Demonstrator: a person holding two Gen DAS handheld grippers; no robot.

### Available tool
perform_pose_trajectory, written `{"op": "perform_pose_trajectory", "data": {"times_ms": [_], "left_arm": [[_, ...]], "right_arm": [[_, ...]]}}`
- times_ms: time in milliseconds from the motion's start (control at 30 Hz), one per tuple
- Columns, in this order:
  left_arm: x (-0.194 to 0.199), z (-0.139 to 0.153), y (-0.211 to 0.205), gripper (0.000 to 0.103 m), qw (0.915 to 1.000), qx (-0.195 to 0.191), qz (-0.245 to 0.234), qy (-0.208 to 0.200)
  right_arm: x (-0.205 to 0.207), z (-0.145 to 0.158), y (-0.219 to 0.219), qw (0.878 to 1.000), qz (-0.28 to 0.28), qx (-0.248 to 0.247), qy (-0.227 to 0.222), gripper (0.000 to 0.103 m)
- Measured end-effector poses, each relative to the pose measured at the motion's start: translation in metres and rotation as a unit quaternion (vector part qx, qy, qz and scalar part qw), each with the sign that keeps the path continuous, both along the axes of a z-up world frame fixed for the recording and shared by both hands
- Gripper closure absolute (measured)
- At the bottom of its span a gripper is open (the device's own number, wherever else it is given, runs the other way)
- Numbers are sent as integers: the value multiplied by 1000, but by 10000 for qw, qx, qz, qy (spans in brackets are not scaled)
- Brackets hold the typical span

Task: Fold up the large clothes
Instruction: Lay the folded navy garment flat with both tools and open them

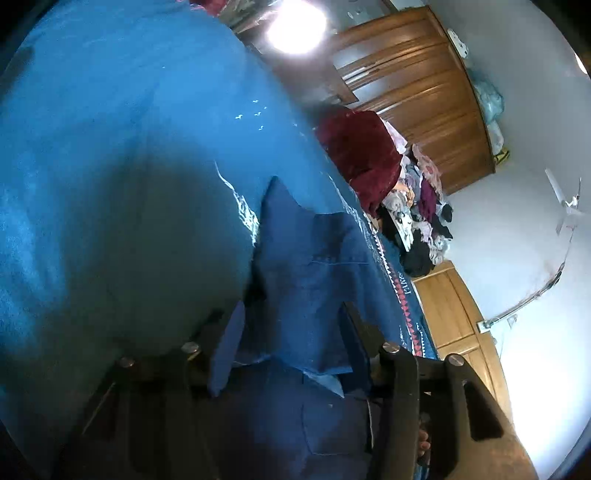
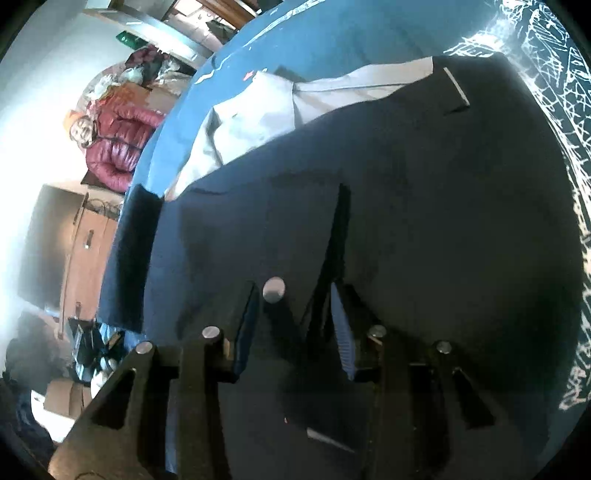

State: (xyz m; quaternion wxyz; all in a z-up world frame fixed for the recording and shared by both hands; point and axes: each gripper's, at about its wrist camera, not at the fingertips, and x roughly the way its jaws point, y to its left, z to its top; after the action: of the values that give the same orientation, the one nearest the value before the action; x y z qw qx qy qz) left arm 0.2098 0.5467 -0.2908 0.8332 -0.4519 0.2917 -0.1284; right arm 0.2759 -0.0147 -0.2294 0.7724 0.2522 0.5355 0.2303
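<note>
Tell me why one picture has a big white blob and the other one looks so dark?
In the left wrist view, a bright light glares white near the top, and a shadow darkens the blue bedspread. In the right wrist view, the dark garment fills the middle in shade, and the left edge washes out white. Both fisheye views bend straight edges.

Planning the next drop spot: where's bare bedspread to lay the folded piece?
Free: blue bedspread left of the denim shirt. Crowded: clothes pile by the wardrobe, and the dark jacket covering the right gripper's side.
</note>
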Motion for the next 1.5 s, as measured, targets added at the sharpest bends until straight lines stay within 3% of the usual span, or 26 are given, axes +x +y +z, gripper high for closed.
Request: {"op": "perform_pose_trajectory", "data": {"times_ms": [33,67,167,300,433,533,633,667,767,800,867,900,933,967,1000,1033,1100,1133,1167,1200,1233,1267,1300,1333,1400,1500], "left_arm": [[-2,0,-3,49,10000,27,0,-2],[-1,-1,-5,49,9999,111,-1,3],[-8,0,-24,49,9994,326,-4,108],[0,2,-37,49,9949,903,-37,458],[9,5,-47,49,9894,1276,-62,686],[7,6,-49,49,9880,1356,-44,739],[9,17,-54,50,9857,1461,-12,836],[7,26,-59,50,9825,1661,-12,837],[3,62,-86,42,9717,2317,-381,262],[9,67,-99,40,9620,2658,-557,281],[26,54,-110,40,9442,3104,-847,701],[36,36,-108,42,9292,3395,-936,1121],[37,24,-97,46,9277,3362,-963,1305],[35,23,-88,55,9337,3212,-943,1272],[30,27,-74,55,9341,3209,-839,1318],[22,35,-65,52,9234,3542,-668,1321],[12,37,-44,80,9029,3997,-362,1540],[7,37,-32,91,9107,3798,-301,1594],[1,42,-22,91,9190,3601,-194,1592],[-7,52,-22,89,9163,3706,-80,1512],[-12,59,-26,70,9137,3809,-63,1415],[-18,67,-35,60,9200,3735,-214,1170],[-23,73,-48,60,9264,3614,-505,923],[-25,78,-63,59,9247,3645,-782,769],[-26,77,-92,53,9121,3815,-1368,613],[-11,54,-118,51,8782,4384,-1643,984]], "right_arm": [[2,0,0,10000,-3,64,-11,80],[3,0,0,9999,-12,109,-8,102],[-4,23,-14,9990,-127,220,-359,102],[-22,55,-68,9948,-623,73,-806,102],[-31,37,-106,9945,-864,-232,-546,102],[-32,11,-103,9965,-684,-368,-309,102],[-33,8,-104,9963,-683,-329,-416,101],[-34,9,-104,9962,-636,-364,-467,100],[-33,10,-103,9960,-511,-511,-528,97],[-32,8,-103,9959,-493,-544,-525,96],[-31,5,-105,9961,-519,-521,-479,94],[-33,4,-108,9965,-519,-481,-446,94],[-35,3,-109,9968,-511,-452,-417,93],[-40,4,-111,9969,-489,-454,-414,92],[-45,5,-113,9969,-460,-488,-419,90],[-51,7,-114,9968,-431,-539,-414,89],[-61,10,-116,9965,-392,-588,-451,88],[-68,12,-118,9962,-398,-608,-481,87],[-74,13,-119,9961,-421,-603,-494,85],[-81,15,-121,9959,-473,-564,-521,80],[-87,16,-123,9958,-533,-521,-536,77],[-92,16,-123,9955,-601,-506,-522,68],[-97,16,-125,9954,-669,-448,-515,65],[-101,16,-127,9953,-720,-377,-521,65],[-104,17,-127,9949,-809,-353,-489,56],[-104,14,-124,9955,-799,-326,-400,54]]}}
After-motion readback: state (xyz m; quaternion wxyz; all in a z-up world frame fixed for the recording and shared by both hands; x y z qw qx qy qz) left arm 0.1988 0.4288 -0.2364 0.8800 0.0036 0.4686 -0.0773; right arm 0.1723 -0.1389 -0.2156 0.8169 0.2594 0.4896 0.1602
